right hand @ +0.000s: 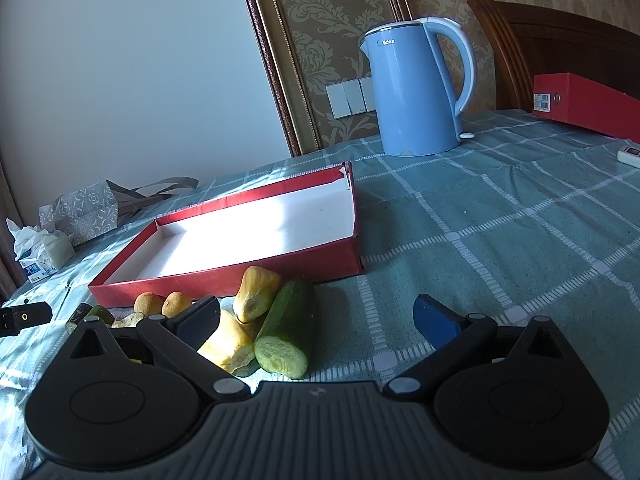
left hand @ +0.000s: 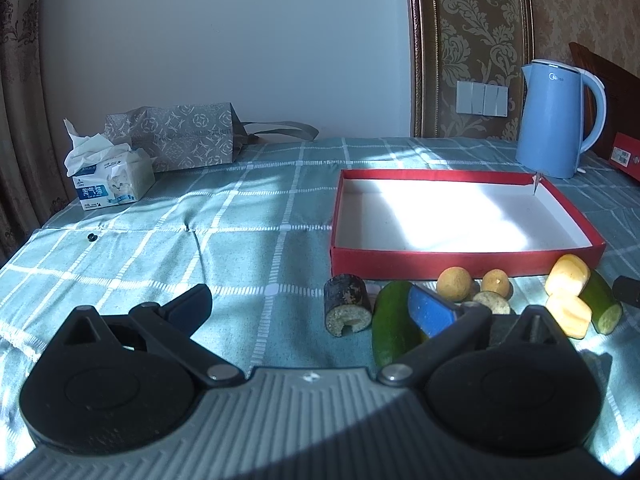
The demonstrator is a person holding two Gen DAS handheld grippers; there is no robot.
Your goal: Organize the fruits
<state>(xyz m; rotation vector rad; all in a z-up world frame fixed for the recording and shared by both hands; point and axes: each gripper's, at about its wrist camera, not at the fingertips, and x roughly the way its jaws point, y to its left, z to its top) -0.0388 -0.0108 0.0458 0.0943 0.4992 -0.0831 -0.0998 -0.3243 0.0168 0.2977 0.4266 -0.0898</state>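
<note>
Both grippers, left gripper and right gripper, hover spread above fruit.

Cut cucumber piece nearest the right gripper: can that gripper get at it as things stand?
Probably yes. The right gripper is open, and the cut cucumber piece lies just ahead between its fingers. A yellow fruit piece touches its left side, which may crowd that finger.

right tool cut off by frame edge.

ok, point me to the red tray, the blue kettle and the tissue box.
red tray point(left hand: 460, 258), left wrist view, on its near outer wall.
blue kettle point(right hand: 412, 100), right wrist view, on the middle of its body.
tissue box point(left hand: 116, 184), left wrist view, on its printed front.
</note>
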